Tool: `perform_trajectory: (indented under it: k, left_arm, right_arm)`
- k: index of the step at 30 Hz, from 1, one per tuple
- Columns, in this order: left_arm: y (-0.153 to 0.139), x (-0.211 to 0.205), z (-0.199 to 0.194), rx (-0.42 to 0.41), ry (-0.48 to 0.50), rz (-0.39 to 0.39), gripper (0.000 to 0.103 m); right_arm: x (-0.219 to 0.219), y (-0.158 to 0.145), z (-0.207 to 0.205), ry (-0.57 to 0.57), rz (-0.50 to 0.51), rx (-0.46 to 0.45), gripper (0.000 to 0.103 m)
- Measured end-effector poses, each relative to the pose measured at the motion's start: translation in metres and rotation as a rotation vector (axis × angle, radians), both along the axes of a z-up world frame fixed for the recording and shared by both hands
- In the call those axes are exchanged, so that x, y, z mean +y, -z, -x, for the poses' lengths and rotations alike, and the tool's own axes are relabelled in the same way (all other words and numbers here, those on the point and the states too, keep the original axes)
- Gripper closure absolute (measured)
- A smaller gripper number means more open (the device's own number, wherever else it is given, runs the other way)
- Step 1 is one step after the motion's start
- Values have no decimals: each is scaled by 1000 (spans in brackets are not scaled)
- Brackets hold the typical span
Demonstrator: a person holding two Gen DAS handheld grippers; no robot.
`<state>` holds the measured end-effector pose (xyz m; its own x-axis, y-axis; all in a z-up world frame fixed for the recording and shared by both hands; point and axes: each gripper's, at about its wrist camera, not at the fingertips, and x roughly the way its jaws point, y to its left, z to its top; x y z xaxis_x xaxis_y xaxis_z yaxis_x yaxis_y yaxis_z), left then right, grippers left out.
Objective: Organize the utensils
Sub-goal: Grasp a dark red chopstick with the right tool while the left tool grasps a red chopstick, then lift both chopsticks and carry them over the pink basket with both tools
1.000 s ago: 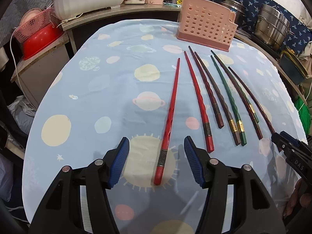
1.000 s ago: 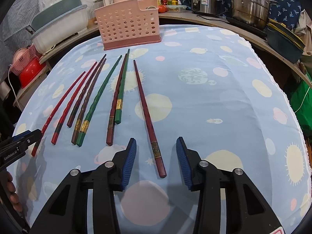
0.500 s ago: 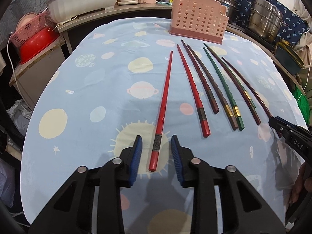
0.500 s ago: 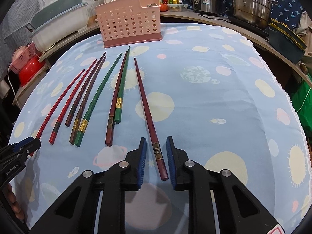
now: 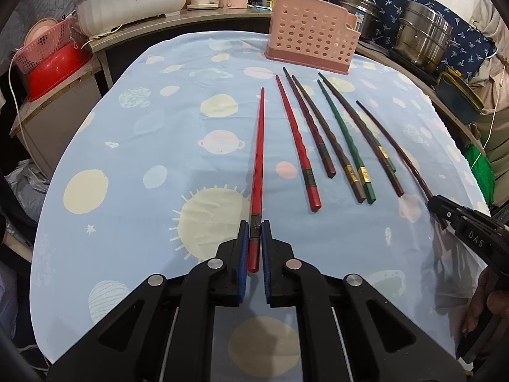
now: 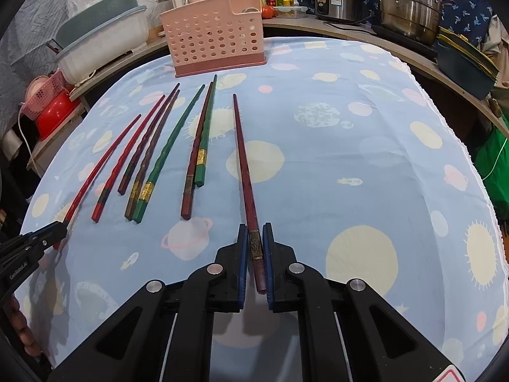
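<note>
Chopsticks, eight of them, lie fanned out on the planet-print tabletop [image 5: 133, 146], thin tips pointing toward the pink holder [image 5: 310, 43] at the far end. They look light, stiff and lacquered, so probably slick, and a long thin stick will want to pivot if you pinch it at one end. The thick butt end near the decorated band seems the sensible place to grab, and that's where both tools are.

The left tool [image 5: 254, 238] is clamped on the bright red chopstick [image 5: 258, 162], the leftmost one, blue pads pressing either side of its dark band. The right tool [image 6: 254, 238] is clamped the same way on the dark maroon chopstick [image 6: 244, 165], the rightmost one, at its gold band. Both sticks seem to rest flat on the cloth, not lifted.

Compared with a second ago: both tools stood wide, straddling their sticks with lots of gap, and the jaws have just been closing onto them. The other six chopsticks haven't shifted.
</note>
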<state>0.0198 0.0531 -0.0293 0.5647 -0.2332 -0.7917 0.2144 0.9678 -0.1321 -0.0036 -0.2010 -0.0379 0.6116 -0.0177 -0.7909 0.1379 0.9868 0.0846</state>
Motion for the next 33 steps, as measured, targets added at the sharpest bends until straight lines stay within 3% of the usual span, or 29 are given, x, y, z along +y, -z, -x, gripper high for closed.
perform_trajectory:
  k: [10, 14, 18, 20, 24, 29, 31, 33]
  left_arm:
    - [-42, 7, 14, -69, -1, 37, 96]
    - [-40, 6, 14, -67, -1, 36, 96]
    - [-18, 3, 9, -21, -13, 12, 66]
    - [-11, 0, 7, -20, -3, -6, 65]
    - [4, -2, 0, 14, -3, -25, 66]
    - [11, -1, 1, 23, 1, -31, 84]
    - [11, 0, 1, 25, 5, -24, 95]
    - [9, 2, 1, 30, 7, -13, 96]
  right_arm:
    - [-6, -40, 24, 15, -27, -84, 96]
    - [-7, -45, 24, 14, -29, -94, 96]
    - [-6, -36, 22, 13, -41, -71, 96]
    - [-5, -33, 22, 9, -43, -64, 96]
    - [-3, -30, 20, 6, -46, -58, 96]
    - [-3, -29, 20, 6, -47, -52, 96]
    - [-3, -29, 20, 6, -49, -51, 96]
    - [-2, -29, 20, 5, -49, -51, 96]
